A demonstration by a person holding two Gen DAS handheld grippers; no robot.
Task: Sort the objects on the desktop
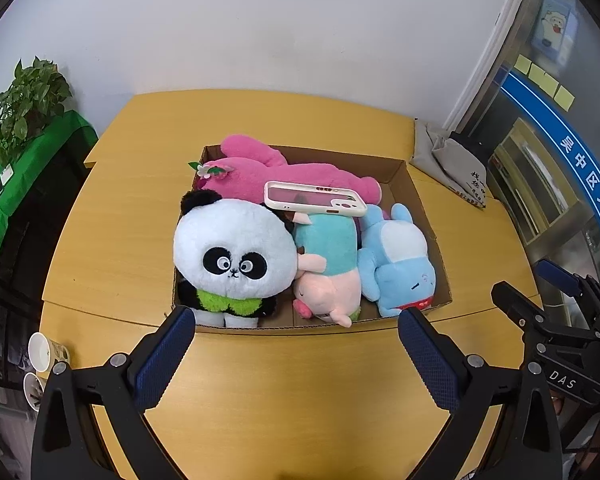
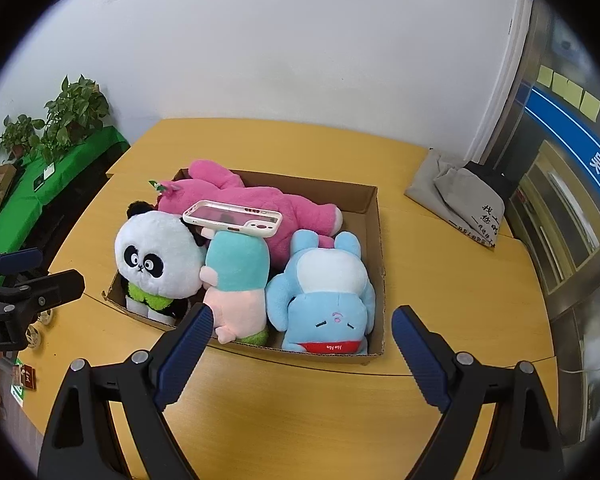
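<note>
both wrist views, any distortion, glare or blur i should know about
Left wrist view: strong fisheye bending of the table edge, black corner vignette, plush toys sharp, soft reflection on the phone case. Right wrist view: the same barrel distortion and dark ring, even lighting, the cardboard box crisp, glass door at right showing reflections.

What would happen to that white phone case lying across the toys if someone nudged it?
The phone case only rests on the pink plush and the teal plush, so it would probably slide or tip off. It looks thin and hollow, likely light and slightly bendy.
</note>
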